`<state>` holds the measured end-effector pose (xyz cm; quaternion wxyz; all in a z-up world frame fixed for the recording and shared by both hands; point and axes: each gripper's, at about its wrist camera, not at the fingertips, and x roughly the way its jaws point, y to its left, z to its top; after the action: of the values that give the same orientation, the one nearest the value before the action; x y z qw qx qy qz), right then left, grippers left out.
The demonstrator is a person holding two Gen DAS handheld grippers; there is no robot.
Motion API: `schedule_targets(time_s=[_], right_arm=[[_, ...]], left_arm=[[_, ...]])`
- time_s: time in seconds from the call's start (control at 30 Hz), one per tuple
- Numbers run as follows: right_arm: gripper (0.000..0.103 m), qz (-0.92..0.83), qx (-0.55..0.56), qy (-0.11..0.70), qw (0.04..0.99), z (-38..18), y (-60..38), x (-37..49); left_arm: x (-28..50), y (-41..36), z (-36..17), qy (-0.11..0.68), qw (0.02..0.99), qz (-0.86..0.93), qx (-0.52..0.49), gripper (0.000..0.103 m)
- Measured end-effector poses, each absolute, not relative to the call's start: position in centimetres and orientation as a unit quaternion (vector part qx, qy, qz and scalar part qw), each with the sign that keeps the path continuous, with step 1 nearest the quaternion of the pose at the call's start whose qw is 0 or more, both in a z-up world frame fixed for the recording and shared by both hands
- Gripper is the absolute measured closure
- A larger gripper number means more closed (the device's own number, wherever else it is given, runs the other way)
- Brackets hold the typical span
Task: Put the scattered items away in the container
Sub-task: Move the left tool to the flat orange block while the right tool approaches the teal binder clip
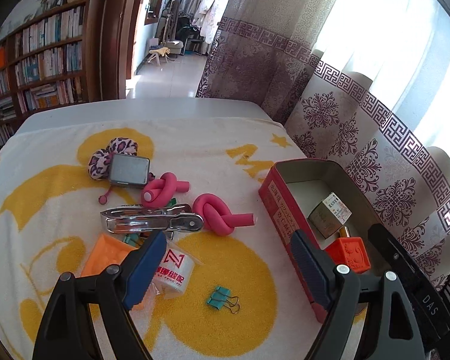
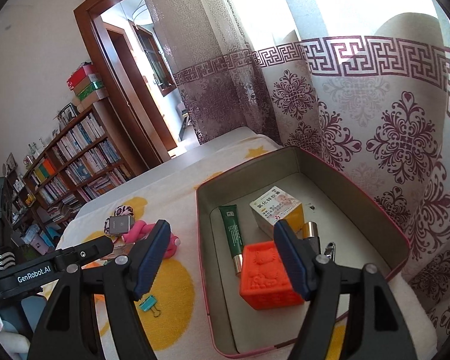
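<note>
Partly behind the wide, empty left hand-held gripper (image 1: 225, 267): orange block (image 1: 105, 253); right hand-held gripper (image 2: 222, 258) likewise open, empty.

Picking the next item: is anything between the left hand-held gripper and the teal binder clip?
Nothing visible does. The teal binder clip lies alone on bare towel, in the open gap ahead of the left hand-held gripper. The nearest clutter, a white packet, sits beside the left finger, apart from the clip.

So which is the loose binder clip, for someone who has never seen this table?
Start at the red tin on the yellow-and-white towel. On the yellow patch just beside it lies the teal binder clip, alone, apart from the main clutter, with thin wire handles.
</note>
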<state>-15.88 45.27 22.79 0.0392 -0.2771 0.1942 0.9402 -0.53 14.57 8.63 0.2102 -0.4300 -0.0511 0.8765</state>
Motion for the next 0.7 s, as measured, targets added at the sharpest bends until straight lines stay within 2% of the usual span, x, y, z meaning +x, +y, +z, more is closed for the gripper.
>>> schedule_targets(time_s=[0.33,0.7], right_arm=[[0.027,0.944,-0.285,0.167,-0.002,22.7,41.9,-16.5],[0.027,0.94,-0.306,0.105,-0.107,21.2,35.7,-16.4]], left_arm=[[-1.4,9.1,7.3,-0.069,0.154,0.884,-0.436,0.016],[-2.3,5.0,5.3,-0.103,0.114,0.878,-0.453,0.016]])
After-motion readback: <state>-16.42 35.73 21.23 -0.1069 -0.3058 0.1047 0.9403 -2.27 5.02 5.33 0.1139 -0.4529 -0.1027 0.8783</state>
